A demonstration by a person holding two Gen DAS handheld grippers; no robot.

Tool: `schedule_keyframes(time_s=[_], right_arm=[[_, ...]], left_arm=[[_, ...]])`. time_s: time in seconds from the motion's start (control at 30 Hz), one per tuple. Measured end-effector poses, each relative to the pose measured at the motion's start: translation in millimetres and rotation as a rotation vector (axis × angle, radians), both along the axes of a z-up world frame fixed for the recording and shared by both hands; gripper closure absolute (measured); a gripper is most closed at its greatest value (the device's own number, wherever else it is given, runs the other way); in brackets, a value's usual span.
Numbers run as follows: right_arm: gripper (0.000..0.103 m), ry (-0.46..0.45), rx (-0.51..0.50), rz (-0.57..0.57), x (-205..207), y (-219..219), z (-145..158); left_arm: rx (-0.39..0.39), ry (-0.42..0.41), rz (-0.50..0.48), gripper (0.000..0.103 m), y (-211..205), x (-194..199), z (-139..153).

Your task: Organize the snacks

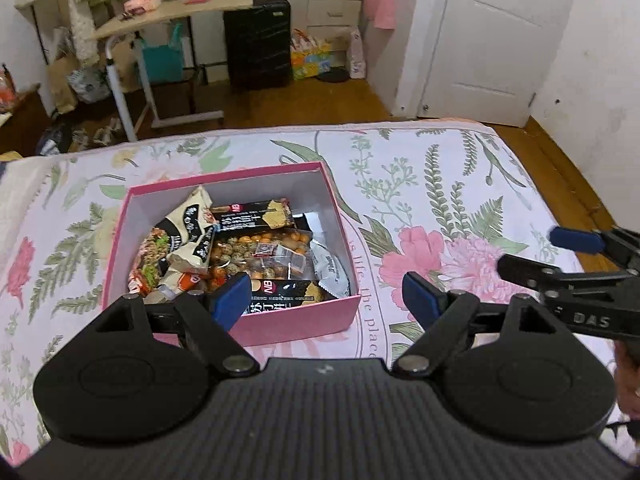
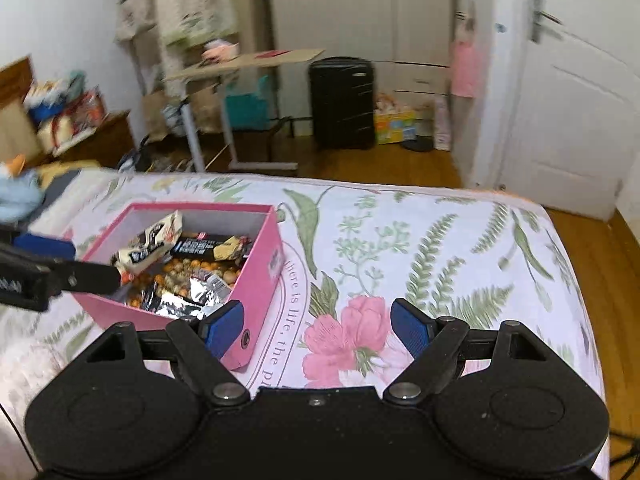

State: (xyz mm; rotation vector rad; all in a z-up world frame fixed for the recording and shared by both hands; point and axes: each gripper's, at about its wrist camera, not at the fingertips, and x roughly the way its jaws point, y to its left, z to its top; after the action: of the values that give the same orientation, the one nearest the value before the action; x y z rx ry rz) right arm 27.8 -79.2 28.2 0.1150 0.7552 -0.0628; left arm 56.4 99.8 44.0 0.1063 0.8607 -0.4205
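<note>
A pink box (image 1: pixel 304 318) (image 2: pixel 269 256) stands on the flowered bedspread (image 1: pixel 460 184) (image 2: pixel 420 240), filled with snack packets: black cracker bars (image 1: pixel 256 216), a clear bag of orange nuts (image 1: pixel 260 254), cream pouches (image 1: pixel 192 236) and silver wrappers (image 2: pixel 180 304). My left gripper (image 1: pixel 326 300) hovers above the box's near edge, open, nothing between its blue pads. My right gripper (image 2: pixel 318 328) hangs open over the bedspread just right of the box, empty. Each gripper shows at the edge of the other's view: the right one (image 1: pixel 560 256), the left one (image 2: pixel 60 268).
Beyond the bed's far edge lie a wooden floor, a small rolling desk (image 1: pixel 160 20), a black suitcase (image 1: pixel 258 40), a white door (image 1: pixel 492 40) and cluttered bags at left (image 2: pixel 60 112). The bedspread's right half is bare fabric.
</note>
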Motion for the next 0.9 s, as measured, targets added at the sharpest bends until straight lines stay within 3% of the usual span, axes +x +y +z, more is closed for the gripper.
schedule_keyframes(time_s=[0.23, 0.5, 0.6, 0.9], right_arm=[[0.018, -0.008, -0.02, -0.066, -26, 2, 2], [0.018, -0.032, -0.061, -0.109, -37, 0, -2], [0.018, -0.037, -0.067, -0.111, -42, 1, -5], [0.018, -0.052, -0.054, -0.148, -53, -6, -14]], left_arm=[[-0.027, 0.011, 0.033, 0.02, -7, -25, -1], [0.015, -0.016, 0.089, 0.019, -15, -39, -20], [0.044, -0.058, 0.104, 0.012, -21, -45, -29], [0.024, -0.074, 0.128, 0.007, -28, -48, -38]])
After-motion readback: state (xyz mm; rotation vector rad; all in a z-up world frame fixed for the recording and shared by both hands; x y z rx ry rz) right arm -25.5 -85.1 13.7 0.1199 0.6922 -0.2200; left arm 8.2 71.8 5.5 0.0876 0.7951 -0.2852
